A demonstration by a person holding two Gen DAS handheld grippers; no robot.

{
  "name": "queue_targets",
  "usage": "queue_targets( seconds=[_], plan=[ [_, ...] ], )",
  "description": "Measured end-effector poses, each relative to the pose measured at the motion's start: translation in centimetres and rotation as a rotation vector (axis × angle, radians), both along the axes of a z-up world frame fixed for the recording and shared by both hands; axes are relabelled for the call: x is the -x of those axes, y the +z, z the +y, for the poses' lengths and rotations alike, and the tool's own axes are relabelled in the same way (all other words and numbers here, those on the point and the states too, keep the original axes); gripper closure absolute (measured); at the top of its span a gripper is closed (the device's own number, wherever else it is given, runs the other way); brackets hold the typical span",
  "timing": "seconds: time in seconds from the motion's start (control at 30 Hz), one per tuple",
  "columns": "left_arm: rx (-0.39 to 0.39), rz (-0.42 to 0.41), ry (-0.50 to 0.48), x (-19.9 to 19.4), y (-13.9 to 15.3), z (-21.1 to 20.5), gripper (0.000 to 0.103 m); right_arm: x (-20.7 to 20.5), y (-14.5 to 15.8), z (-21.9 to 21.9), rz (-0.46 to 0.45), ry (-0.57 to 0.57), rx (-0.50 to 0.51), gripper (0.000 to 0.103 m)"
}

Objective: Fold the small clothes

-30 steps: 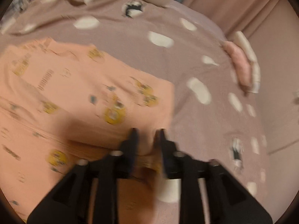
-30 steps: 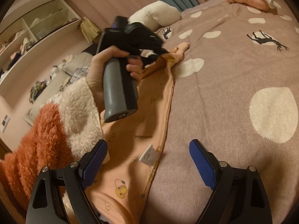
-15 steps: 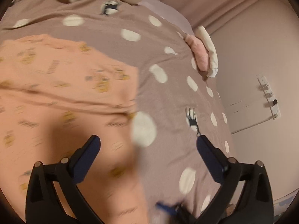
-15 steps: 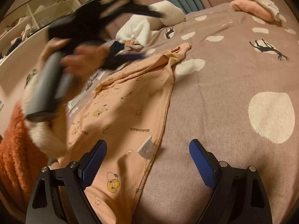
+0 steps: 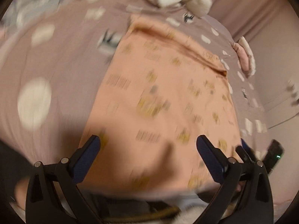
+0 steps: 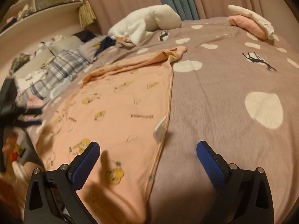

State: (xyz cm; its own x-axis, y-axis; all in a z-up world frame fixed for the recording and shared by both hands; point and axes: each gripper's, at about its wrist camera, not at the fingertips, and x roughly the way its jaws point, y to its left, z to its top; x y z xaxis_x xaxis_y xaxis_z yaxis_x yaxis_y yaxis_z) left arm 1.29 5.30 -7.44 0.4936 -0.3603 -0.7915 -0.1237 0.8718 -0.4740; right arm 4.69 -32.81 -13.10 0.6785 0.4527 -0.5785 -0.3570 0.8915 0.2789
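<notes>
A peach garment [image 6: 119, 110] printed with small yellow cartoon figures is lying spread on the mauve bedspread [image 6: 224, 130], its far end bunched into a fold (a white label is sticking out at its right edge). The left tongs [image 5: 147, 150] are hanging spread wide over the garment's near part, pinching nothing. The right tongs [image 6: 147, 154] are opening above the garment's right edge, with nothing pressed between their blue pads.
</notes>
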Motion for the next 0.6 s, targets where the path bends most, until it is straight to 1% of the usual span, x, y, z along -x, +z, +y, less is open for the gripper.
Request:
queue_targets(
  seconds=[0.03, 0.07, 0.1, 0.13, 0.2, 0.23, 0.3, 0.37, 0.43, 0.47, 0.53, 0.6],
  plan=[
    [0.053, 0.009, 0.013, 0.5, -0.5, 0.9, 0.000, 0.4, 0.1, 0.1, 0.012, -0.005, -0.007, 0.001],
    [0.138, 0.005, 0.052, 1.6, -1.4, 2.4, 0.001, 0.8, 0.1, -0.1, 0.022, -0.011, -0.035, 0.001],
    [0.193, -0.013, 0.079, 2.4, -1.9, 3.4, 0.001, 1.3, 0.1, -0.4, 0.028, -0.014, -0.084, 0.001],
    [0.230, -0.030, 0.085, 3.1, -2.1, 3.8, 0.001, 2.0, -0.1, -1.0, 0.032, -0.004, -0.178, 0.001],
    [0.267, -0.057, 0.074, 3.8, -2.1, 3.9, 0.000, 3.3, -0.6, -2.7, 0.038, 0.034, -0.345, 0.001],
    [0.263, -0.067, 0.074, 4.1, -2.0, 3.8, 0.000, 3.8, -0.7, -3.1, 0.040, 0.049, -0.380, 0.001],
    [0.233, -0.068, 0.049, 4.0, -2.0, 3.2, 0.000, 4.7, -1.1, -3.8, 0.050, 0.091, -0.418, 0.001],
    [0.206, -0.057, 0.036, 3.8, -2.0, 2.8, 0.001, 5.5, -1.3, -3.7, 0.050, 0.104, -0.417, 0.001],
    [0.217, -0.072, 0.053, 4.1, -1.9, 2.8, 0.001, 5.9, -1.6, -3.7, 0.075, 0.091, -0.447, 0.001],
    [0.241, -0.078, 0.060, 4.1, -2.0, 3.1, 0.001, 6.0, -1.9, -4.1, 0.090, 0.083, -0.493, 0.001],
    [0.314, -0.085, 0.077, 4.3, -2.6, 4.4, 0.001, 6.0, -2.5, -5.1, 0.125, 0.080, -0.601, 0.001],
    [0.407, -0.095, 0.092, 4.5, -3.4, 5.7, 0.001, 5.5, -3.6, -6.7, 0.179, 0.073, -0.764, 0.001]
  ],
)
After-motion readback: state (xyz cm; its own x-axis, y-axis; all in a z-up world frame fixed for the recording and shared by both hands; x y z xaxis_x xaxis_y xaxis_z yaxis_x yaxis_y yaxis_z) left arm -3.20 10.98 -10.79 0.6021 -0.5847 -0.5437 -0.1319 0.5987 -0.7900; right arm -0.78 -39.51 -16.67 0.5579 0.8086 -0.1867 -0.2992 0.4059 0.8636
